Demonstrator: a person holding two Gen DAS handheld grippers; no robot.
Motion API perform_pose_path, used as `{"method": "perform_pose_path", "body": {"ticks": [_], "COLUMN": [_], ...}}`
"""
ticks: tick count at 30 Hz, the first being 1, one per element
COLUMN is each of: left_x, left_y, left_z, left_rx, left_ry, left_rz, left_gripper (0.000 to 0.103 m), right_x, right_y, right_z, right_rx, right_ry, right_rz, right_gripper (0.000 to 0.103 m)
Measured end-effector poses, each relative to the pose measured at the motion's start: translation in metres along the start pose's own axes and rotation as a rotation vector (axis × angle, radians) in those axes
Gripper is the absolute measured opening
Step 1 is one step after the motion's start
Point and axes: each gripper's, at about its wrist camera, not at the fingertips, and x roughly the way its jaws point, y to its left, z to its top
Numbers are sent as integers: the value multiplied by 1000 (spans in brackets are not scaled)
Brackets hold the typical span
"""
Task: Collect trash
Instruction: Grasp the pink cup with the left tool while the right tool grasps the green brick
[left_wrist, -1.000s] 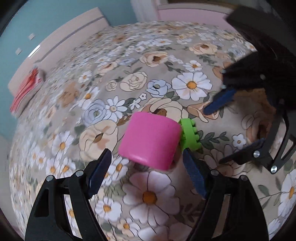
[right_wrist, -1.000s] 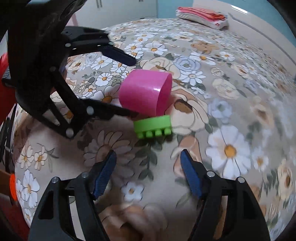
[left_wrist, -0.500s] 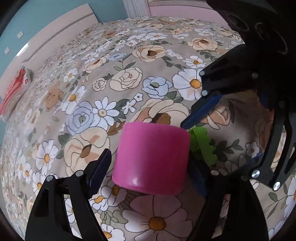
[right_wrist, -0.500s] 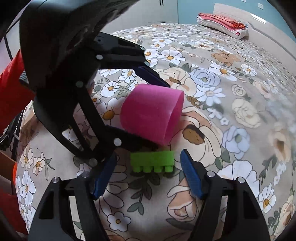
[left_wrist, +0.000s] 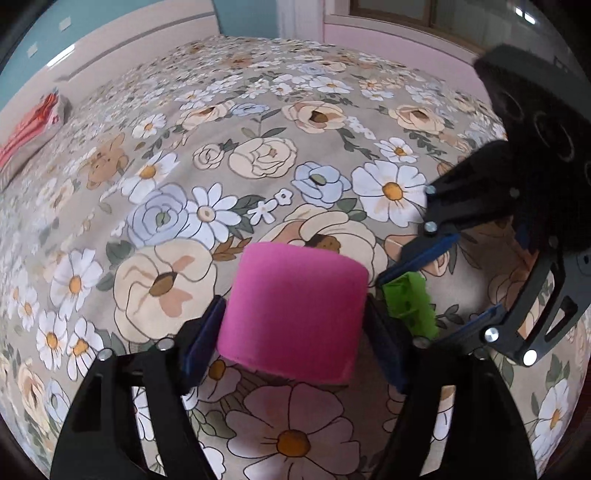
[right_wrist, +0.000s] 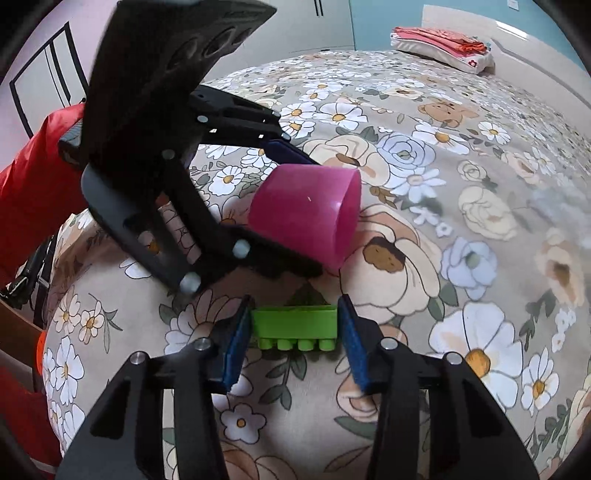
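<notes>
A pink plastic cup (left_wrist: 295, 314) lies on its side on the floral bedspread (left_wrist: 258, 158). My left gripper (left_wrist: 293, 332) is shut on the pink cup, one pad on each side. A green toy brick (right_wrist: 294, 326) lies beside the cup. My right gripper (right_wrist: 291, 332) has its blue pads against both ends of the brick. In the left wrist view the brick (left_wrist: 408, 304) sits between the right gripper's fingers (left_wrist: 424, 251). In the right wrist view the cup (right_wrist: 306, 218) sits in the left gripper's fingers (right_wrist: 288, 149).
A folded red and white cloth (right_wrist: 443, 46) lies at the far end of the bed, also in the left wrist view (left_wrist: 29, 125). A red fabric item (right_wrist: 33, 184) and a dark chair frame (right_wrist: 40, 77) stand off the bed's left edge.
Both grippers moved in and closed. The left jaws shut around the pink cup. The right jaws went from wide open before the brick to pressing on its two ends.
</notes>
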Motion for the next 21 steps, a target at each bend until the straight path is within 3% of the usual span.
{"method": "perform_pose_path", "body": {"ticks": [21], "left_x": [11], "left_y": [-2], "left_z": [12], "left_rx": [-52], "left_ry": [13], "left_rz": [38], "left_gripper": [69], "right_x": [-5], "right_y": [-6], "right_z": [-7], "right_rx": [50], "right_ry": [-18], "right_rz": [-7], "right_gripper": [48]}}
